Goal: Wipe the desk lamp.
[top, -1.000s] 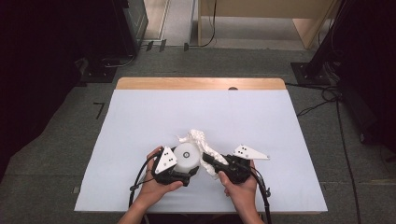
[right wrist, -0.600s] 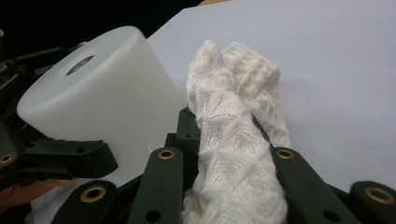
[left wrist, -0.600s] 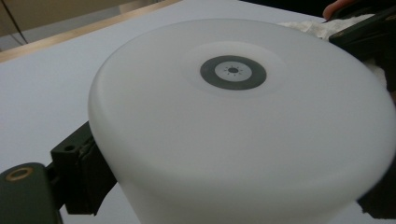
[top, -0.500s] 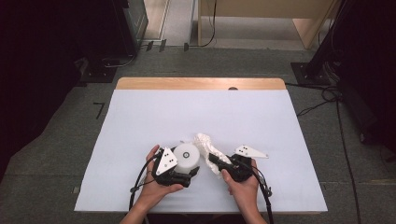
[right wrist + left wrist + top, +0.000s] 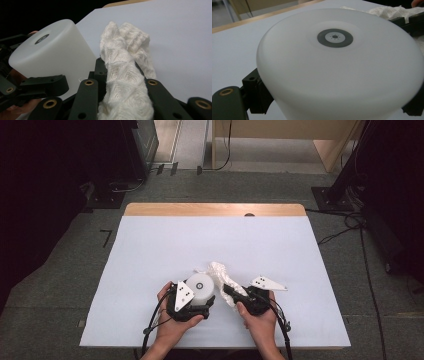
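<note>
Here, dark room, grey floor (image 5: 60,285) with black cables (image 5: 345,227). Desk (image 5: 165,245) white on top, wood strip at far edge. White round tub (image 5: 201,285) near front edge, left tool (image 5: 207,301) squeezing its sides. Just right, knitted white cloth (image 5: 222,272) bunched, right tool (image 5: 229,291) pinched tight on it.

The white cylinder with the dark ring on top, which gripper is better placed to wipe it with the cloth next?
Right, probably: the right gripper already clamps the white knitted cloth beside the white cylinder, while the left gripper steadies it.
</note>
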The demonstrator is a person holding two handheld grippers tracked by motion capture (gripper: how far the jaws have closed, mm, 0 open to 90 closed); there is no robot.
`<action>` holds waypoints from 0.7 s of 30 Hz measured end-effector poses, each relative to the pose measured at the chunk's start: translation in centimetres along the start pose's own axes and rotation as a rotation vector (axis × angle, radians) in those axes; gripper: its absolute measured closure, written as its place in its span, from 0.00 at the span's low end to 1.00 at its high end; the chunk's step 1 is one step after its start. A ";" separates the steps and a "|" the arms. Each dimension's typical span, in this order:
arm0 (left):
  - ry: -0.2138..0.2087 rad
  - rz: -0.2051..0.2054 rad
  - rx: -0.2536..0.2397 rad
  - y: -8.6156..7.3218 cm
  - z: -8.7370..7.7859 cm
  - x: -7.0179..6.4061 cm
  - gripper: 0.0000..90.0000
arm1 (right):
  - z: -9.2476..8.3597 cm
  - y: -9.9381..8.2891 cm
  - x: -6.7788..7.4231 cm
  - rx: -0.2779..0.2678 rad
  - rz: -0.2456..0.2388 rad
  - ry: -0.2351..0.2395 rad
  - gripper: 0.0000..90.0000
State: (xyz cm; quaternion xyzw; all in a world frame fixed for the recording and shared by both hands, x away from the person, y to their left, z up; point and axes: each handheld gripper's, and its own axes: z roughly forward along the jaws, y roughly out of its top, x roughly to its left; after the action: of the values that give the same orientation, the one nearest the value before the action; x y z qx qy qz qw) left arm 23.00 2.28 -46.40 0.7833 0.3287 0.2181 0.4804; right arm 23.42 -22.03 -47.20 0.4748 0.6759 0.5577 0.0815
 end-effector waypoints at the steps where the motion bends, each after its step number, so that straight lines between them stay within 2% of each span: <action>1: -0.017 0.008 0.001 0.0 0.0 0.2 0.09 | 0.0 0.0 0.1 -0.003 0.000 0.002 0.83; 4: -0.073 0.074 -0.011 0.0 -0.2 0.7 0.09 | -0.4 0.4 0.6 -0.020 -0.013 0.010 0.83; 5: -0.112 0.083 -0.012 0.0 -0.2 1.0 0.09 | -0.5 0.7 0.8 -0.028 -0.020 0.015 0.83; 8: -0.157 0.059 -0.009 -0.1 -0.1 1.5 0.09 | -1.0 1.4 1.7 -0.057 -0.045 0.042 0.83; 11: -0.166 0.065 -0.008 -0.1 -0.1 1.5 0.09 | -1.5 1.8 2.6 -0.089 -0.064 0.068 0.83; 14: -0.170 0.068 -0.006 -0.1 -0.1 1.4 0.09 | -1.6 1.9 3.0 -0.095 -0.067 0.086 0.83; 21: -0.173 0.064 -0.009 -0.1 0.0 1.5 0.09 | -0.3 0.6 2.4 -0.034 -0.032 0.083 0.84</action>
State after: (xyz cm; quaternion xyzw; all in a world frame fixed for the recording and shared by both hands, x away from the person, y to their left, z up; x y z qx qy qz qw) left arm 24.01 3.46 -46.47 0.8073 0.2598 0.1660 0.5032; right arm 22.25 -20.57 -45.61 0.4390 0.6766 0.5870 0.0706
